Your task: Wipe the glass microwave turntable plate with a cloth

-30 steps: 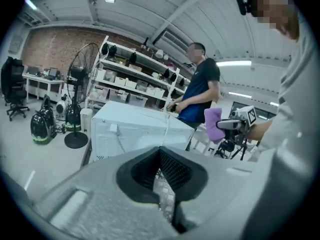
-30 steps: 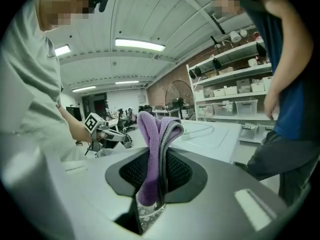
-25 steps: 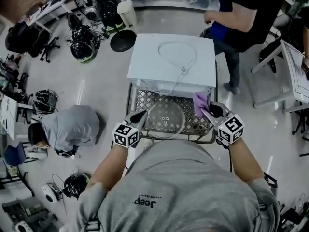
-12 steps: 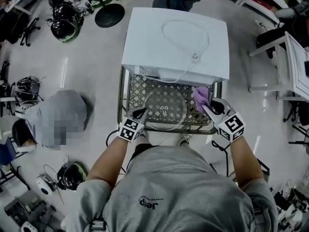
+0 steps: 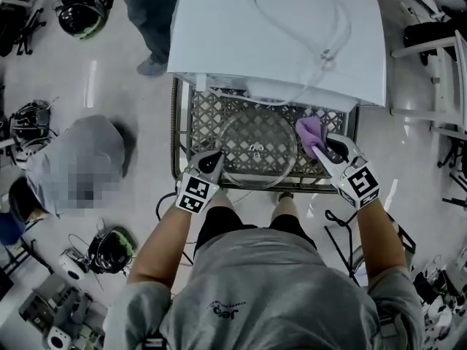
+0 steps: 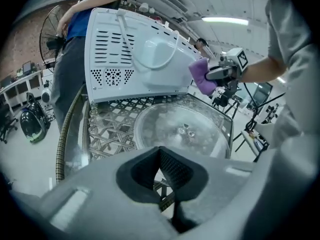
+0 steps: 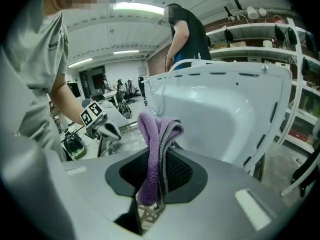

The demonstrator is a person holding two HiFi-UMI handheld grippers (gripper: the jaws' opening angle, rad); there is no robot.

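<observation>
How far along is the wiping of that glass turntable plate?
Done: the plate lies flat on the lattice table by the microwave, and the purple cloth is clamped in the right gripper. In hand: the cloth is held near the plate's right rim, apparently clear of it; the left gripper, shut and empty, sits at its near-left rim. Left: all the wiping.

The clear, round glass plate (image 5: pixel 257 148) lies flat on the lattice table (image 5: pixel 201 133). The folded purple cloth (image 5: pixel 310 131), pinched by the right gripper (image 7: pixel 156 176), is beside its right edge.
</observation>
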